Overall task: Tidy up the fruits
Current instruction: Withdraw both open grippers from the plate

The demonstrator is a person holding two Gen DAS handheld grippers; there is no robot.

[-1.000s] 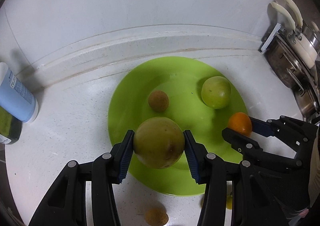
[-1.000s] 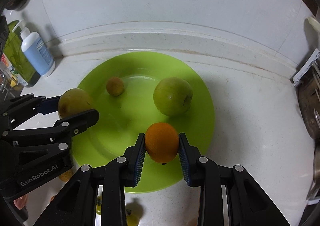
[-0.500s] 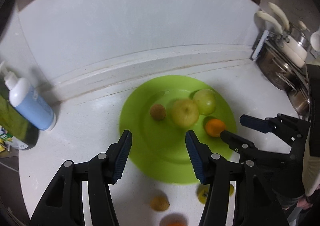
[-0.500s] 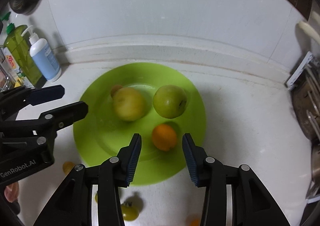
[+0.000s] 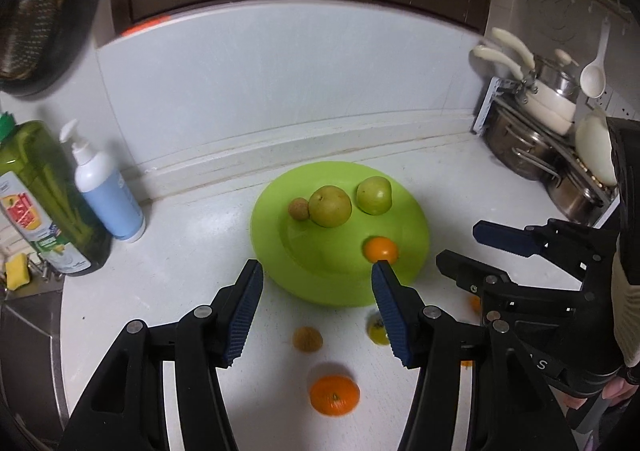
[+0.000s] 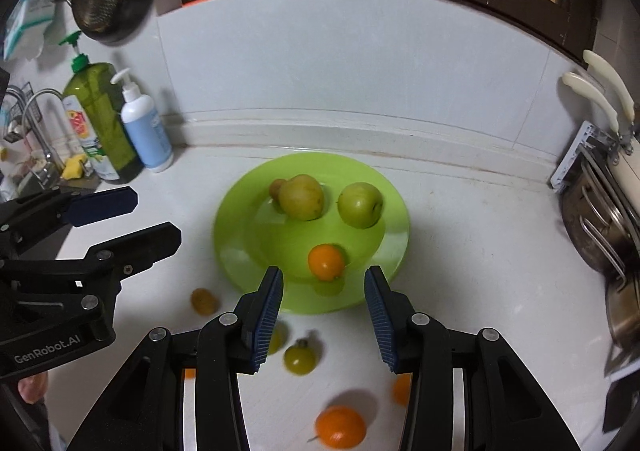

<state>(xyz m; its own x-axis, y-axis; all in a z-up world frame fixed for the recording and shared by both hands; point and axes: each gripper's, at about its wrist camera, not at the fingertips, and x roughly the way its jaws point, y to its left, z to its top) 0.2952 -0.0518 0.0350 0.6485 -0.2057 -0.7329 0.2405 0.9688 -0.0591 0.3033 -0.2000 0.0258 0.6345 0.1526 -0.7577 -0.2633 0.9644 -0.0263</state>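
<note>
Now both claws, left gripper [image 5: 317, 275] and right gripper [image 6: 323, 281], are held released above the counter; nothing is grasped near the green plate [image 6: 240, 251].

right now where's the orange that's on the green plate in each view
Left wrist: the orange sits on the near right part of the green plate, just beyond the tip of the left gripper's right finger.
Right wrist: the orange is at the near middle of the plate, just beyond the open right gripper.
Shared landmark: the blue pump bottle standing left of the plate.
</note>
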